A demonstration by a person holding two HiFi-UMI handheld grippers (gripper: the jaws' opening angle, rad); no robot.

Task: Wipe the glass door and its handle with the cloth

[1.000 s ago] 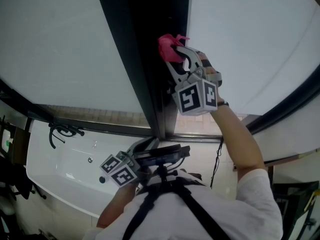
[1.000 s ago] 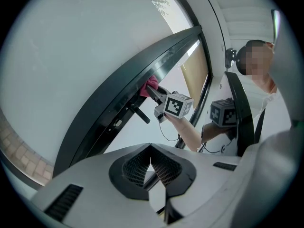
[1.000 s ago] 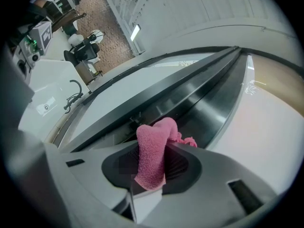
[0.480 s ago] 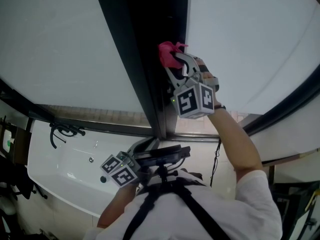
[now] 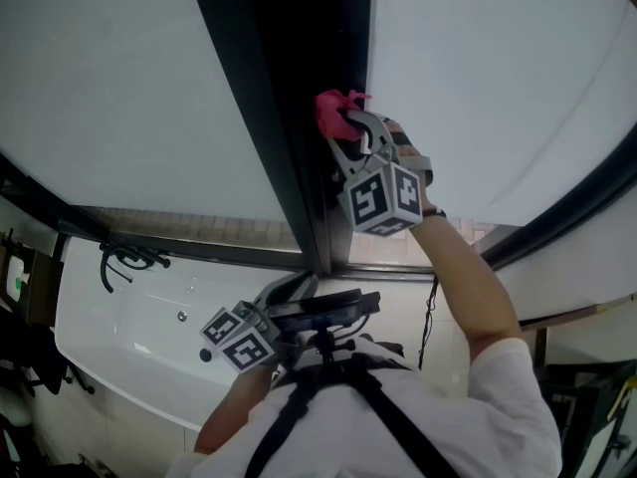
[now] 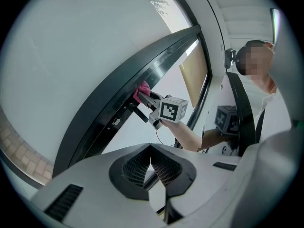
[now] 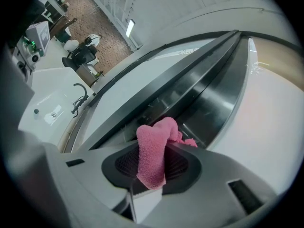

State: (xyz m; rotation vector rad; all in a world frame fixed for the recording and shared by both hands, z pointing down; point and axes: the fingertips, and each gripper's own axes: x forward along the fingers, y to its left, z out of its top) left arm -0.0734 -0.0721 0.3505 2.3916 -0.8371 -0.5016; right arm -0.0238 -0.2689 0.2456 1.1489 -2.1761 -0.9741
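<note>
My right gripper (image 5: 343, 127) is raised against the dark frame of the glass door (image 5: 289, 118) and is shut on a pink cloth (image 5: 333, 111). In the right gripper view the pink cloth (image 7: 154, 153) hangs bunched between the jaws, touching the dark frame (image 7: 209, 99). The left gripper view shows the cloth (image 6: 141, 91) pressed to the frame just above the black door handle (image 6: 137, 110). My left gripper (image 5: 289, 292) stays low by my chest; its jaws (image 6: 151, 163) stand shut with nothing between them.
Frosted glass panes (image 5: 119, 88) lie on both sides of the dark frame. A white washbasin (image 5: 149, 337) with a black tap (image 5: 124, 260) sits at the lower left. A chest rig with a black device (image 5: 323, 312) hangs before my body.
My right gripper with the pink cloth has slid a little downward along the dark door frame. The left gripper has not moved.
</note>
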